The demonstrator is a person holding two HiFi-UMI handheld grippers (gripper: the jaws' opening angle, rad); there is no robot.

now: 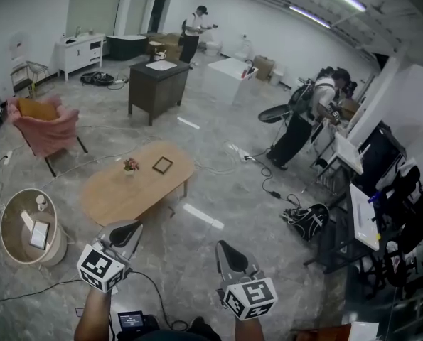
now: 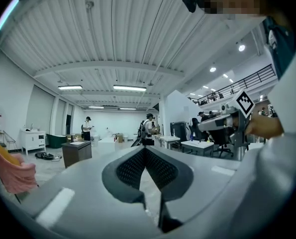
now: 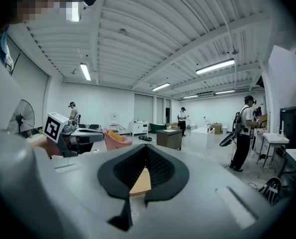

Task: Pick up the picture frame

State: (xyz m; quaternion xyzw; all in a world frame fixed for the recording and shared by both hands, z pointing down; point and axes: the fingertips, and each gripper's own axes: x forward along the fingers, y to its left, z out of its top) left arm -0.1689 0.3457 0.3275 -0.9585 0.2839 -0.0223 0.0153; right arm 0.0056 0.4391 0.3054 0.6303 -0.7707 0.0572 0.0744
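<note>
The picture frame (image 1: 163, 165), small with a dark border, lies flat on the far right part of an oval wooden coffee table (image 1: 119, 197), beside a little pot of flowers (image 1: 131, 165). Both grippers are held low near my body, well short of the table. My left gripper (image 1: 128, 230) points toward the table's near edge, its pads (image 2: 133, 166) meeting at the tip with nothing between them. My right gripper (image 1: 225, 249) hangs to the right over bare floor, also shut and empty. In the right gripper view a sliver of the wooden table (image 3: 140, 181) shows between the pads.
A round side table (image 1: 12, 241) with a cup and a tablet stands at the left, a pink armchair (image 1: 46, 126) behind it. Beyond the coffee table is a dark cabinet (image 1: 158, 84). A person (image 1: 303, 119), a backpack (image 1: 307, 219), floor cables and desks fill the right.
</note>
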